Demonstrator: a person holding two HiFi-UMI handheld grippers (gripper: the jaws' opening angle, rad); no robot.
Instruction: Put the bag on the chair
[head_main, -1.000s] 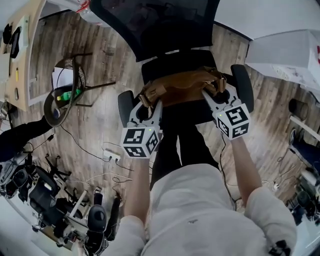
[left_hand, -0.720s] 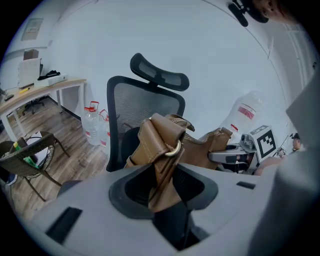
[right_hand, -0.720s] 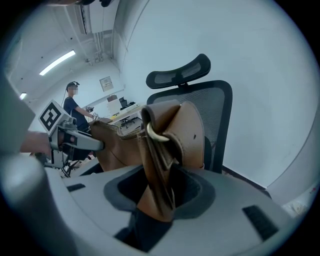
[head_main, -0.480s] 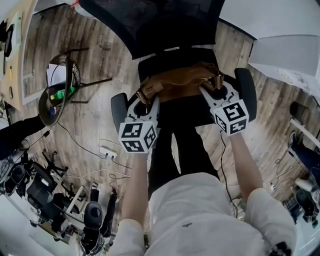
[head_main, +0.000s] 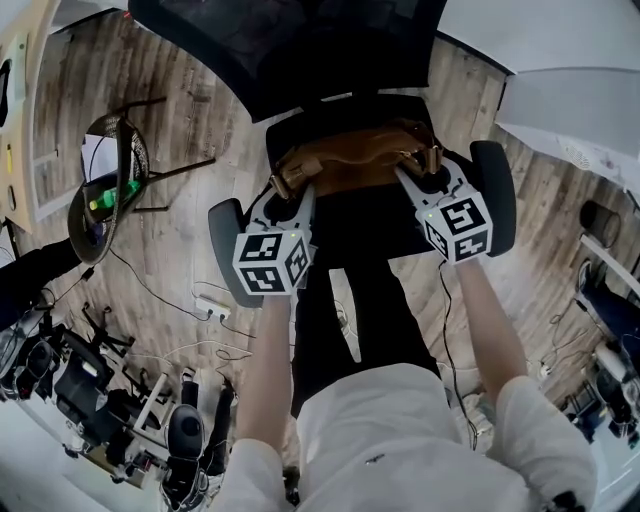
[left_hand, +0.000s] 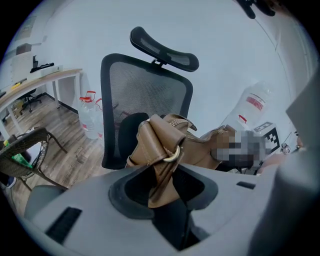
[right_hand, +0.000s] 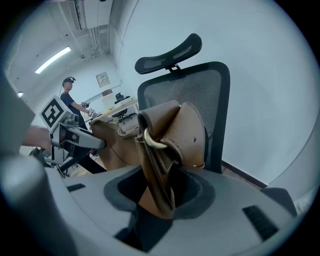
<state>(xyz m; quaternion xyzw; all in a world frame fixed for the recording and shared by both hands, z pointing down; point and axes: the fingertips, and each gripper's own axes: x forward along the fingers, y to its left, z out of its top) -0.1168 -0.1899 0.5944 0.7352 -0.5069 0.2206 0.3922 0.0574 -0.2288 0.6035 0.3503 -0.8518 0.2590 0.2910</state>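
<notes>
A brown leather bag (head_main: 350, 165) hangs stretched between my two grippers, just over the seat of a black mesh office chair (head_main: 340, 120). My left gripper (head_main: 288, 195) is shut on the bag's left end, where the strap and its metal ring (left_hand: 171, 155) fold between the jaws. At the other end my right gripper (head_main: 415, 178) is shut on the strap tab (right_hand: 157, 170). The chair's backrest (left_hand: 145, 92) and headrest (right_hand: 170, 52) rise behind the bag. Whether the bag's underside touches the seat I cannot tell.
The chair's armrests (head_main: 228, 245) (head_main: 495, 190) flank my grippers. A wicker stool (head_main: 105, 195) holding a green bottle stands on the wood floor at left, with cables and camera gear (head_main: 110, 400) below it. Water jugs (left_hand: 89, 112), a desk (left_hand: 45, 80) and a white table (head_main: 570, 95) are nearby.
Both grippers have sunk together with the bag, bringing it closer to the chair seat. Their hold on the bag's ends is unchanged.
</notes>
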